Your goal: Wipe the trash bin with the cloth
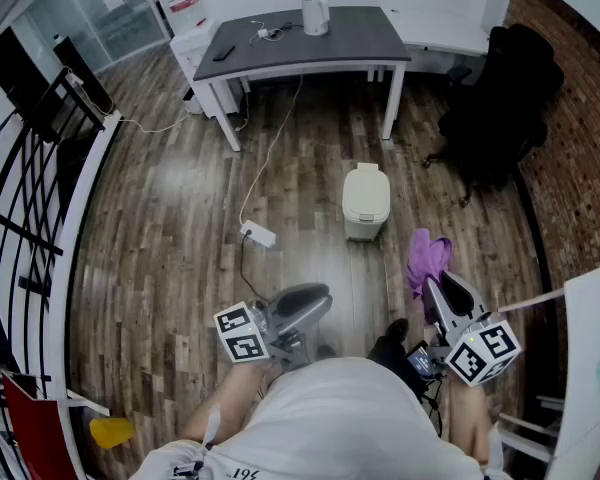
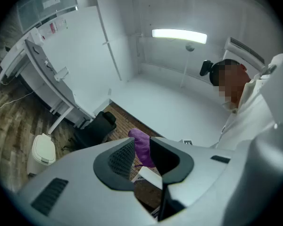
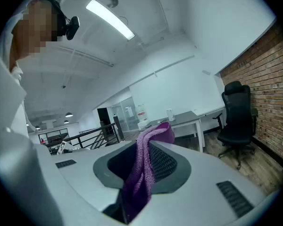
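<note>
Risk: the trash bin (image 1: 364, 201) looks light and may slide or tip under a hard wipe, since nothing steadies it. The right gripper (image 1: 438, 288) is clamped on the purple cloth (image 1: 427, 258), held near the bin's right (not touching). The left gripper (image 1: 318, 298), jaws apart and empty, is held low, left of the bin and nearer the person.

Cream trash bin (image 1: 364, 201), lid shut, standing upright, purple knit cloth (image 1: 427, 258) clamped in right claw (image 1: 436, 288), apart from bin
</note>
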The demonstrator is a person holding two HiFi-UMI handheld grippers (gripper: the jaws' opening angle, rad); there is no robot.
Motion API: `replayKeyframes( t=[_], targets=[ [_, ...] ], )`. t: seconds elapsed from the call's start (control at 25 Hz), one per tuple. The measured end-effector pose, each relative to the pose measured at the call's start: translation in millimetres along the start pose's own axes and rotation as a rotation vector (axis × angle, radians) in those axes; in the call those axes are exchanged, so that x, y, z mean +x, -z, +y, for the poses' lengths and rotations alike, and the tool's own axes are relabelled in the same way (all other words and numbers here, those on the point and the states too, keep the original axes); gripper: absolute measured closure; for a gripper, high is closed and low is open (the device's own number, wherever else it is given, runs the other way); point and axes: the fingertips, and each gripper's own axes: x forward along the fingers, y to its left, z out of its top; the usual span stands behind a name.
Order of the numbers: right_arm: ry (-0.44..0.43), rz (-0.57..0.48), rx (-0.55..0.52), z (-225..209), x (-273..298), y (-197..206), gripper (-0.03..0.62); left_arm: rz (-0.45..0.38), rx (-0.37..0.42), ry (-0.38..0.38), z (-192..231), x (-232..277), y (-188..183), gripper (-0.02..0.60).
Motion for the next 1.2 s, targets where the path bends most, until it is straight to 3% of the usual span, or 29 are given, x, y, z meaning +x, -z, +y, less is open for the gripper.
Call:
replayKeyframes(
  t=[0.24,1.2],
  targets=[
    [-0.014,-0.024,-0.018,-18,21,-12,0.508,-0.03,0.057,-0.034,20,9,-21,0.48],
    [0.057,-0.028,0.06,-47,23,-10,0.511,-0.057,0.094,-0.102,33,-3,-37,0.48]
  ],
)
